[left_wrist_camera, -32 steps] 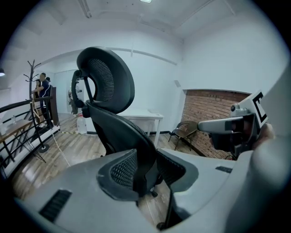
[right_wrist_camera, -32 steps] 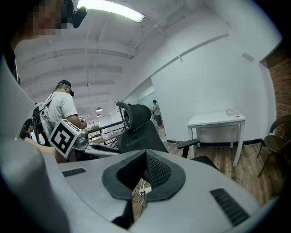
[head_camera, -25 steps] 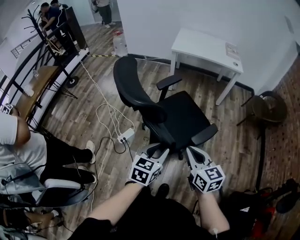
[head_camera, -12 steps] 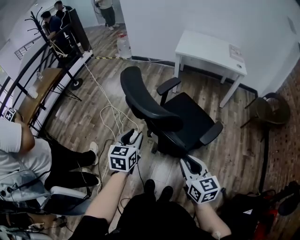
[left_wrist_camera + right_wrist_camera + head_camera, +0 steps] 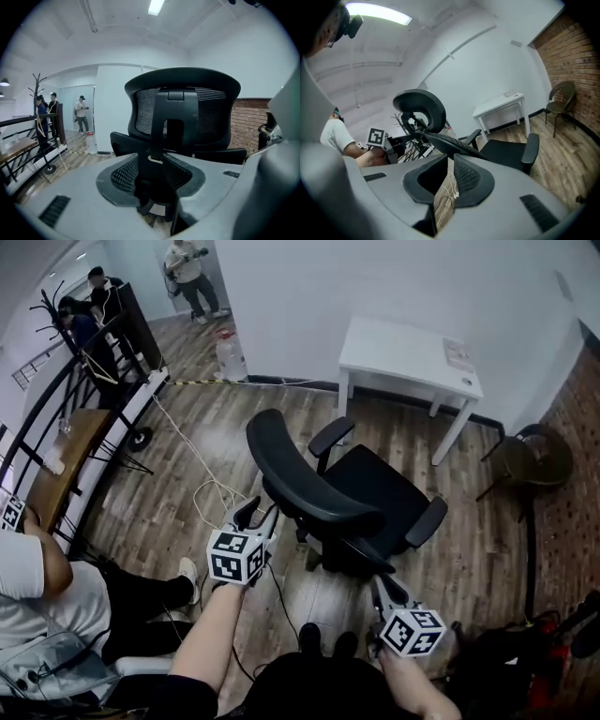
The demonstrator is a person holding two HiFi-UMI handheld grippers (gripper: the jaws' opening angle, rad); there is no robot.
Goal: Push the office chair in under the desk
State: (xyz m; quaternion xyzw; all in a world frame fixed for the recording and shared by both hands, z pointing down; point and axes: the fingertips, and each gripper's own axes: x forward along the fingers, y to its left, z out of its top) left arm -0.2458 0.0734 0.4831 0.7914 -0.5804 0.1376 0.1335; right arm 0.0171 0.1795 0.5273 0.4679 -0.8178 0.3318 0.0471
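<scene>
The black office chair [image 5: 361, 486] stands on the wood floor with its curved mesh back [image 5: 305, 486] toward me. The white desk [image 5: 408, 354] stands beyond it against the wall. My left gripper [image 5: 251, 515] is just left of the chair back. In the left gripper view the chair back [image 5: 187, 108] fills the middle, and the left gripper [image 5: 157, 174] is open; its jaws have just been opening, with nothing between them. My right gripper [image 5: 382, 585] hangs low behind the seat. The right gripper [image 5: 450, 180] keeps a narrow gap after closing, showing only floor and cable.
A seated person [image 5: 37, 587] is at the lower left. White cables and a power strip [image 5: 214, 491] lie on the floor left of the chair. A railing [image 5: 66, 395] runs along the left. A brown chair [image 5: 530, 457] stands at the right, and a water bottle [image 5: 228, 352] near the wall.
My left gripper has swung from below the seat out to the left side of the chair back. The right gripper has drawn back toward me. The chair back now faces me more squarely.
</scene>
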